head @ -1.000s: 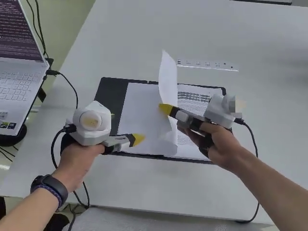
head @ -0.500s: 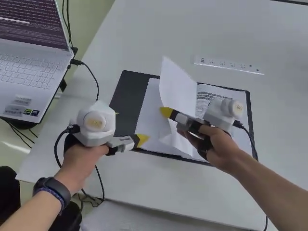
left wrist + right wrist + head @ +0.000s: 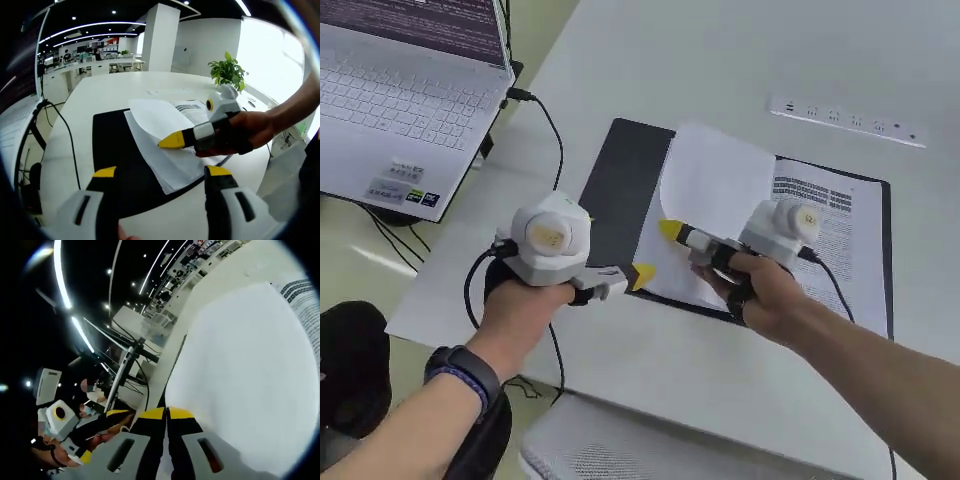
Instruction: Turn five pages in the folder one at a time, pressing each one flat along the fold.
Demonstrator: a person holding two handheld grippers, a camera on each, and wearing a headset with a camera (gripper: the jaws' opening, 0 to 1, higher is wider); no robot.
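A black folder lies open on the white table, with a printed page on its right side. My right gripper is shut on the lower edge of a blank white page that leans over towards the left half. In the right gripper view the jaws are pressed together on that page. My left gripper hovers open at the folder's near edge, just left of the right one. In the left gripper view its tips stand wide apart, facing the page and the right gripper.
An open laptop sits at the far left with cables trailing beside the folder. A white power strip lies beyond the folder. A potted plant stands at the far table edge.
The page held by the right gripper has swung from nearly upright down towards the left side of the folder. The left gripper stays by the near edge. The head camera has shifted.
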